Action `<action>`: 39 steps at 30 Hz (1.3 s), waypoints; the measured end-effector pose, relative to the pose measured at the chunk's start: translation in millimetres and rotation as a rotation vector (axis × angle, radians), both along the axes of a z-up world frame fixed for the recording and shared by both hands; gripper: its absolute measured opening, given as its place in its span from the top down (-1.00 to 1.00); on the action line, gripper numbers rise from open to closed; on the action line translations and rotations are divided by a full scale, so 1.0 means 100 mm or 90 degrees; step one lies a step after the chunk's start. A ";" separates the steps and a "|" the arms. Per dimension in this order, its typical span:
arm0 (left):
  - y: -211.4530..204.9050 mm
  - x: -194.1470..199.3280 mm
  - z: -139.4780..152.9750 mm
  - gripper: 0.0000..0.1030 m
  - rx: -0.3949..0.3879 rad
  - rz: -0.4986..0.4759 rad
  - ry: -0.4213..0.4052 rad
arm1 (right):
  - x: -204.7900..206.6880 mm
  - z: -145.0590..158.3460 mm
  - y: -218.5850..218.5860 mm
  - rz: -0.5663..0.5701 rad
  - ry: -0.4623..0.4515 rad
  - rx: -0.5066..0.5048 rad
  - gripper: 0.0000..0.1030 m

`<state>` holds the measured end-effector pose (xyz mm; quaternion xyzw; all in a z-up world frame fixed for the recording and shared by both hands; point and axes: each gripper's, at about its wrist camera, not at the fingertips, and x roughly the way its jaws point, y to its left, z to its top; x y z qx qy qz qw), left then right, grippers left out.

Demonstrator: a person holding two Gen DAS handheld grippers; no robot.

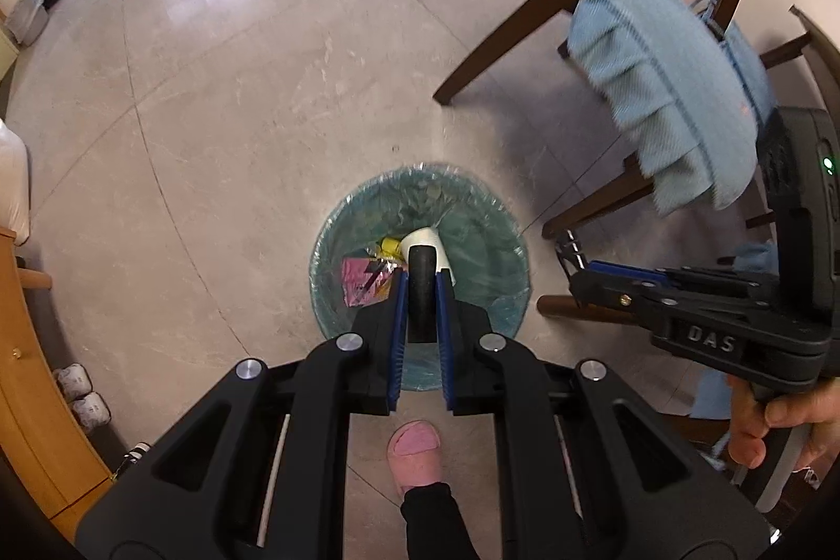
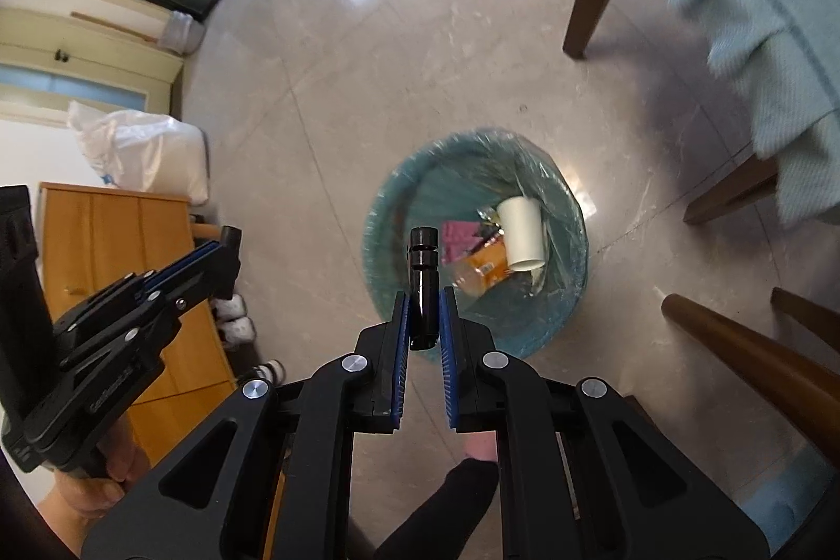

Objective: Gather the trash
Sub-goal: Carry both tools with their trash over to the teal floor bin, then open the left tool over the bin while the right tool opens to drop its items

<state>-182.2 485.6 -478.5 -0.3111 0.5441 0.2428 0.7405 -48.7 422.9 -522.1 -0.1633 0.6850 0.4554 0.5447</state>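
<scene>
A round bin lined with a teal bag [image 1: 331, 240] [image 2: 380, 203] stands on the floor below both grippers. Inside lie a white paper cup [image 1: 426, 238] [image 2: 520, 234], a pink wrapper [image 1: 359, 282] [image 2: 455, 240] and an orange packet [image 2: 483, 268]. My left gripper [image 1: 423, 277] is shut on a black cylinder [image 1: 422, 297] that points down over the bin. My right gripper [image 2: 425, 297] is shut on a second black cylinder with a grooved end [image 2: 424, 266], also above the bin. Each gripper shows at the edge of the other's view, held in a hand.
Dark wooden chairs [image 1: 493, 51] draped with a blue towel [image 1: 672, 87] stand right of the bin. A light wooden cabinet [image 2: 115, 255] and a white sack [image 2: 142, 156] are on the left. A pink slipper [image 1: 415, 455] is near the bin.
</scene>
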 end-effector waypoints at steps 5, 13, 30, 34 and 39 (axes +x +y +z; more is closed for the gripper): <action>-0.03 0.05 -0.43 0.82 -0.015 -0.010 0.006 | -0.03 -0.46 0.03 -0.006 0.010 -0.010 0.77; -0.08 0.08 -0.84 0.82 -0.018 -0.033 0.016 | -0.05 -0.85 -0.02 -0.001 0.022 -0.022 0.77; -0.11 0.12 -1.22 0.81 -0.027 -0.042 0.025 | -0.08 -1.27 0.00 0.003 0.025 -0.044 0.77; -0.10 0.12 -1.28 0.80 -0.031 -0.041 0.029 | -0.08 -1.30 -0.01 0.001 0.024 -0.049 0.76; -0.12 0.15 -1.31 0.74 -0.025 -0.049 0.032 | -0.06 -1.30 -0.01 -0.007 0.024 -0.052 0.70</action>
